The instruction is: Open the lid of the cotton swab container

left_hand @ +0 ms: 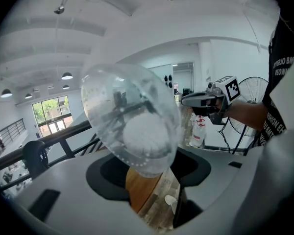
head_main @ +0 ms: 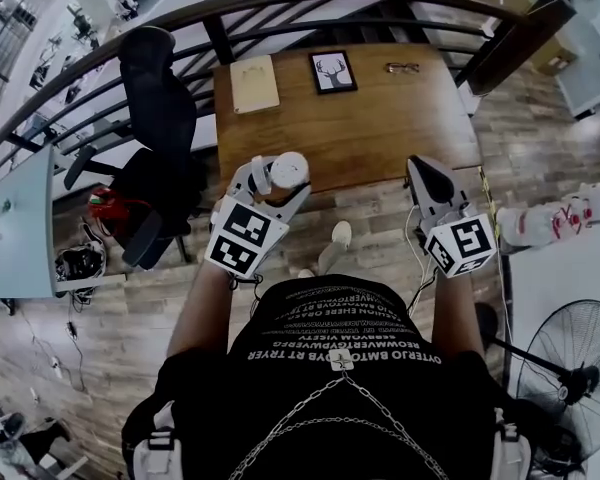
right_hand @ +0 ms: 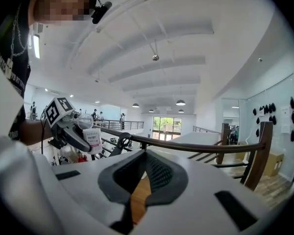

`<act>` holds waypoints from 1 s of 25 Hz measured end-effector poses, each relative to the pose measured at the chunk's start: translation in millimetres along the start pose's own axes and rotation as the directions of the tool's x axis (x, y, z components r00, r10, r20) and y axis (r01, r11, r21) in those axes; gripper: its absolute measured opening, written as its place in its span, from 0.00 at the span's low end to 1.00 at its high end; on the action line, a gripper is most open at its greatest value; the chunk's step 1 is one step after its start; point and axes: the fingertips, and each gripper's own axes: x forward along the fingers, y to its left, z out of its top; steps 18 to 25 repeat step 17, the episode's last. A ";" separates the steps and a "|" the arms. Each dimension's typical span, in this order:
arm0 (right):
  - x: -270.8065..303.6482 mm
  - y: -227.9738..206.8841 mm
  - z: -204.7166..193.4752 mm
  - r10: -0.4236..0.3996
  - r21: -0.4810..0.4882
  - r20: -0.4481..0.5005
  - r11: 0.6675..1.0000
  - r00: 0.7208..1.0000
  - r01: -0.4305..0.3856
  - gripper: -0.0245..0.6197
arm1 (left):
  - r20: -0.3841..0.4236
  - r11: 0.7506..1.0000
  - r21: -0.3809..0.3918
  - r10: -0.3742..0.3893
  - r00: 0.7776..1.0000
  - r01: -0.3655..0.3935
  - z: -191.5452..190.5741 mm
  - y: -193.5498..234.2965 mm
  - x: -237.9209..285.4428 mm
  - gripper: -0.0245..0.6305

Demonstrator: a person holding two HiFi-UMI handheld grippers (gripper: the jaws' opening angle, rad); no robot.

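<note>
Swab container (head_main: 288, 171) pinched btw jaws of left gripper (head_main: 278, 181), center-left of head view; right gripper (head_main: 427, 173) center-right, jaws pressed together, empty.

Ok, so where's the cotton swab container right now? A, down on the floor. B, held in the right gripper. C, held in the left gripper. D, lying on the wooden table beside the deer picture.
C: the cotton swab container is clamped between the jaws of the left gripper, while the right gripper is shut with nothing in it.
</note>
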 end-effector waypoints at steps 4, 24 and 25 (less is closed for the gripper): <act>3.0 6.4 0.9 0.016 -0.007 -0.010 1.000 1.000 -0.016 0.06 | -0.006 1.000 0.005 -0.013 1.000 0.013 -1.7 -1.1 1.2 0.44; -1.6 15.8 -0.4 0.021 0.004 -0.022 1.000 1.000 -0.021 0.06 | -0.016 0.999 0.017 -0.039 0.999 0.040 -5.3 -11.3 2.2 0.44; -1.6 15.8 -0.4 0.021 0.004 -0.022 1.000 1.000 -0.021 0.06 | -0.016 0.999 0.017 -0.039 0.999 0.040 -5.3 -11.3 2.2 0.44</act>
